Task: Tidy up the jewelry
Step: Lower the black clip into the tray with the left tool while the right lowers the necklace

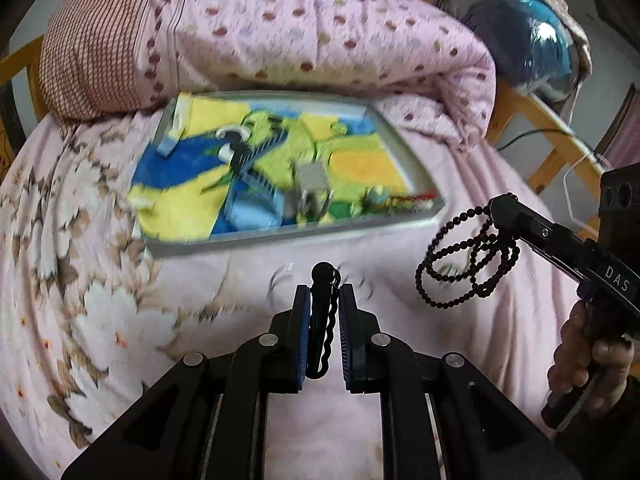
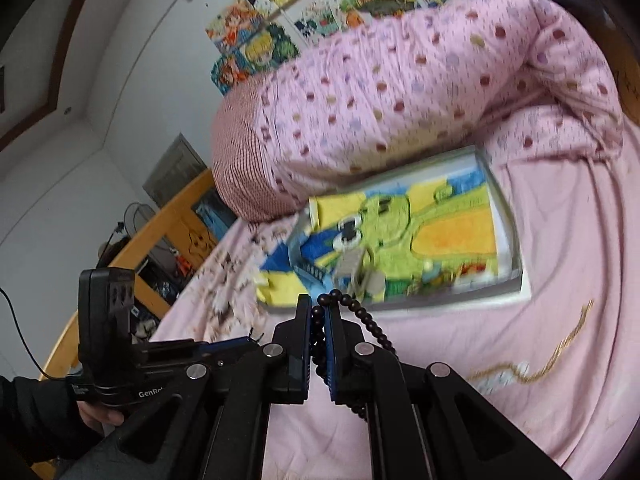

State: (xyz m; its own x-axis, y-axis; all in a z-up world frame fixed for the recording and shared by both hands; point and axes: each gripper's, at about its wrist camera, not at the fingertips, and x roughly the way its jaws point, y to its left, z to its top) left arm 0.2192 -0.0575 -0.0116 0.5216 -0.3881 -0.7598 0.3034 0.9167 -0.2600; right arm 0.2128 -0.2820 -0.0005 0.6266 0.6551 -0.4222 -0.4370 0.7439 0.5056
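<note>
In the left wrist view my left gripper is shut on a black wavy hairpin, whose round tip sticks out past the fingers. At the right of that view my right gripper holds a strand of dark beads that hangs in loops above the bed. The right wrist view shows the same bead strand pinched between the right gripper fingers and trailing off to the right. A grey tray lined with a colourful towel lies ahead on the bed, also visible as the tray in the right wrist view.
The tray holds a grey clip, a black comb-like clip and small blurred pieces. A folded pink quilt rises behind it. A gold chain lies on the pink sheet. A wooden bed rail runs along the right.
</note>
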